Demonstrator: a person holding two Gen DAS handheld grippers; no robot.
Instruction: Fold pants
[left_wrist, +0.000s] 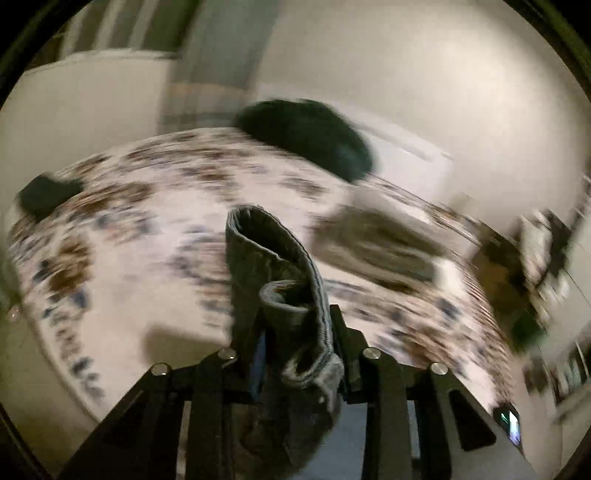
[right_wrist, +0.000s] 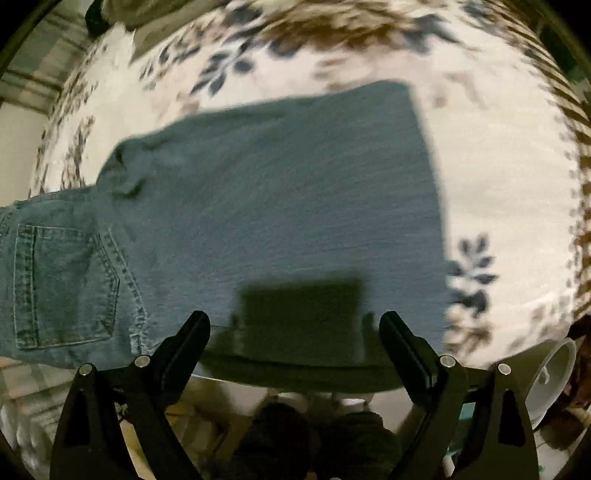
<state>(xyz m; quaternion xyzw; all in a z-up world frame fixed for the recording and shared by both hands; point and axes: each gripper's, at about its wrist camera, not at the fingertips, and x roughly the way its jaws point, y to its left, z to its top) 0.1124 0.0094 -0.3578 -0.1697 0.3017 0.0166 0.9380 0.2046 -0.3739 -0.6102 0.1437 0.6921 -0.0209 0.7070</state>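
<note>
The blue denim pants (right_wrist: 266, 192) lie on a table with a white floral cloth (right_wrist: 498, 177), folded, with a back pocket at the left. My right gripper (right_wrist: 295, 325) is open and empty, its fingers spread above the near edge of the pants. My left gripper (left_wrist: 295, 325) is shut on a bunched edge of the pants (left_wrist: 273, 266), with the thick seam standing up between its fingers above the cloth (left_wrist: 147, 229). The left wrist view is blurred by motion.
A dark green bundle (left_wrist: 306, 136) lies at the far table edge and a smaller dark one (left_wrist: 48, 195) at the left. A brownish garment (left_wrist: 376, 243) lies to the right. A white plastic container (right_wrist: 554, 373) sits beyond the table's near right corner.
</note>
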